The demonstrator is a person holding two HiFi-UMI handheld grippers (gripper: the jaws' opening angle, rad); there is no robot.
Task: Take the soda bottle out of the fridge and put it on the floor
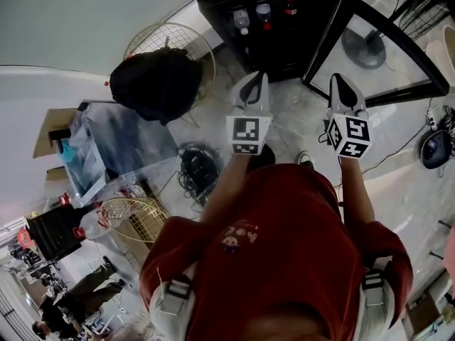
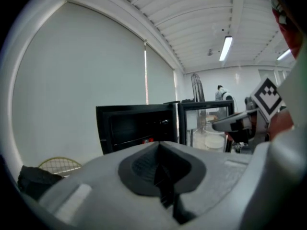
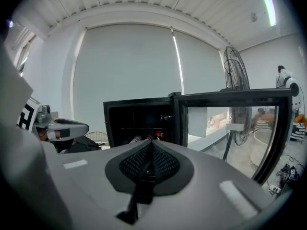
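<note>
Left tongs (image 1: 253,85) and right tongs (image 1: 344,89), each pressed together and empty, are held before the open black mini fridge (image 1: 298,45) at upper centre. Three small bottles (image 1: 264,13) are seen inside; the soda bottle cannot be singled out, labels being hidden.

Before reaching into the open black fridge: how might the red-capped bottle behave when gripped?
Apparently upright, the red-capped bottle could tip against the neighbouring bottle if nudged. Its round cap suggests it rolls if laid down. Fill is hidden, so weight is uncertain.
</note>
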